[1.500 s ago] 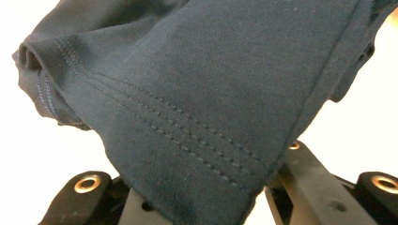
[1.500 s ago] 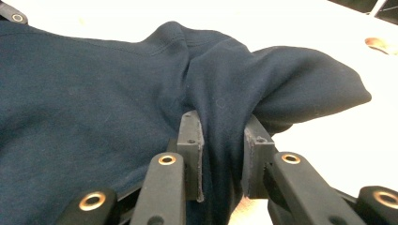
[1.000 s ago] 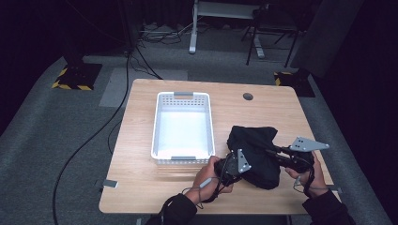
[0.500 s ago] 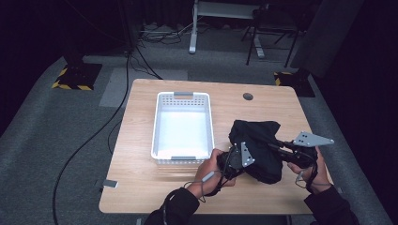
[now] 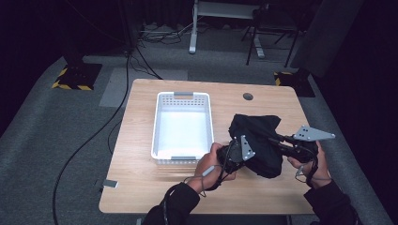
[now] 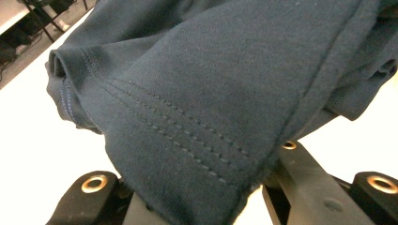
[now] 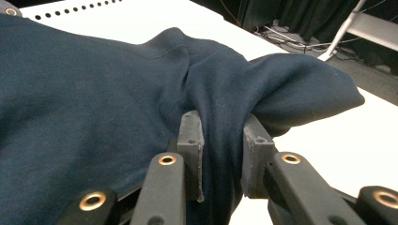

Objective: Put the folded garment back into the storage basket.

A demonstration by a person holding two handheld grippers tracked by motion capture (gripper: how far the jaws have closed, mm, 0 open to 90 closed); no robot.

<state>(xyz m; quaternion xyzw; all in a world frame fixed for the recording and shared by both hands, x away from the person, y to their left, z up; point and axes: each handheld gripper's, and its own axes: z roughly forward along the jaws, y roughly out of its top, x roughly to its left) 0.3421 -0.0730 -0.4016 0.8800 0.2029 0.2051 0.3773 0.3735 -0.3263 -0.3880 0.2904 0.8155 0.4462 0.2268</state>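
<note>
Garment (image 7: 94, 93) fold between right tool (image 7: 220, 159) pads

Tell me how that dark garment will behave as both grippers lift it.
The dark garment is likely floppy: it bunches and droops between the right hand-held gripper and the left hand-held gripper. Probably light and unlikely to slip, since soft knit folds sit pinched.

A light wooden table (image 5: 141, 178) stands on grey carpet (image 5: 47, 140) in a dark room. Black cables (image 5: 94, 136) trail across the floor at left. Yellow-black striped bases (image 5: 75, 77) sit upper left and upper right; a white desk frame (image 5: 195, 28) stands at top centre.
</note>
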